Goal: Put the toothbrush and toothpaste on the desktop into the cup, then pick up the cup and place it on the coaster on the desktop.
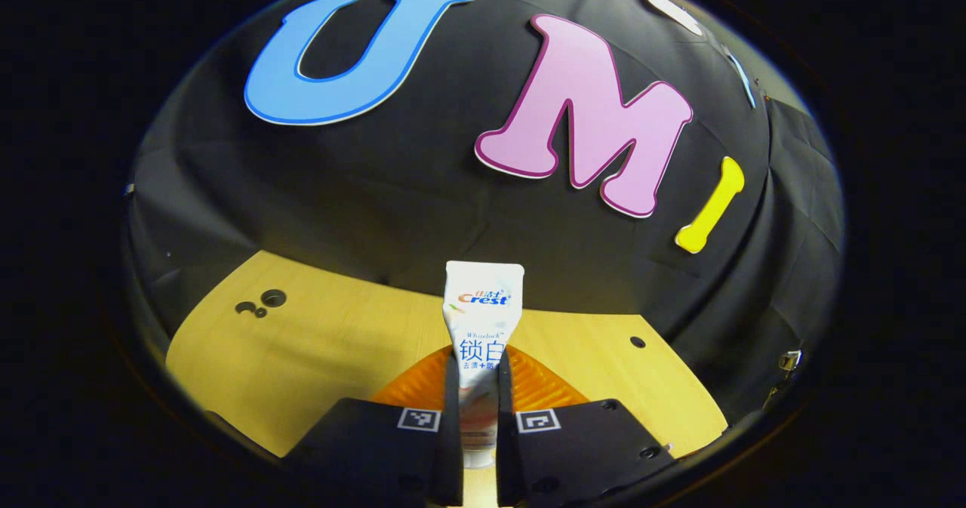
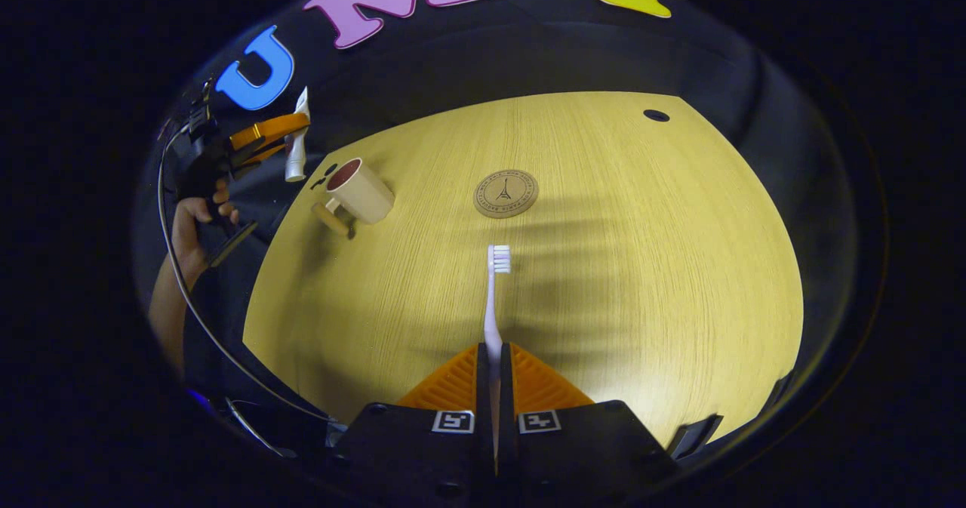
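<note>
In the left gripper view my left gripper (image 1: 478, 372) is shut on a white toothpaste tube (image 1: 481, 319), which stands upright between the fingers above the wooden desktop (image 1: 317, 349). The right gripper view has my right gripper (image 2: 494, 361) shut on the handle of a white toothbrush (image 2: 494, 289), bristles pointing away over the desktop (image 2: 641, 266). A beige cup (image 2: 362, 189) with a wooden handle stands at the far left of the desk. A round wooden coaster (image 2: 506, 193) lies right of the cup. The left gripper (image 2: 283, 134) with the tube (image 2: 296, 157) hangs left of the cup, held by a hand (image 2: 192, 221).
Small round holes mark the desktop (image 1: 266, 300) (image 2: 656, 115). A cable (image 2: 196, 312) runs down from the far hand along the desk's left edge. Black cloth wall rises behind the desk on all sides.
</note>
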Demonstrator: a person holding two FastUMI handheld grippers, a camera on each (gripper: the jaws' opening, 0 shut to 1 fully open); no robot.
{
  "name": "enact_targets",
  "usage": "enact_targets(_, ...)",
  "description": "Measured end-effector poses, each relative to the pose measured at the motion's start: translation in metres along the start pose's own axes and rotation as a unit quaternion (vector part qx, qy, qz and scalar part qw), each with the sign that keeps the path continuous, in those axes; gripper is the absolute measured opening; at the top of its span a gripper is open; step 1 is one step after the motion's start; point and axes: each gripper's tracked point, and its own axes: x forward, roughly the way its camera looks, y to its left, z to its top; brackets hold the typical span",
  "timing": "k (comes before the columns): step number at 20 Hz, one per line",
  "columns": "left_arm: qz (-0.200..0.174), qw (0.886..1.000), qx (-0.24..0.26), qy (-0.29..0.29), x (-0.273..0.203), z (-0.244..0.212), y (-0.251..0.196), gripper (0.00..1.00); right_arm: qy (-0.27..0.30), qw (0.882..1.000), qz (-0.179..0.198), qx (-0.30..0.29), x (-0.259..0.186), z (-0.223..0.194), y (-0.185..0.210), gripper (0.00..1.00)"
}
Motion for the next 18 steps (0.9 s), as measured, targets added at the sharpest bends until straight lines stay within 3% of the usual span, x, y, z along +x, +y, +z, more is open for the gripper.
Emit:
enact_targets(1,-0.002,1.0,0.007,-0.003,0.009,-0.003,0.002,0.22,-0.001,1.0,-0.001,0.005,-0.001,0.0,-0.003,0.0)
enact_targets(2,-0.004,1.0,0.014,-0.003,0.017,-0.007,0.004,0.22,0.0,1.0,-0.003,0.008,0.0,0.001,-0.006,0.07)
enact_targets(8,-0.028,0.999,0.017,-0.024,0.046,-0.026,0.007,0.22,0.006,1.0,-0.01,0.013,0.001,0.001,-0.017,0.07)
enact_targets(13,-0.017,0.998,0.055,-0.002,0.052,-0.063,0.021,0.23,0.013,1.0,-0.007,0.014,0.009,-0.001,-0.014,0.07)
enact_targets(17,0.001,0.998,0.057,0.016,0.045,-0.082,0.029,0.29,0.004,1.0,-0.001,0.004,0.013,0.007,-0.007,0.07)
enact_targets(18,0.006,0.998,0.056,0.018,0.044,-0.085,0.03,0.26,0.001,1.0,-0.001,0.0,0.013,0.01,-0.007,0.07)
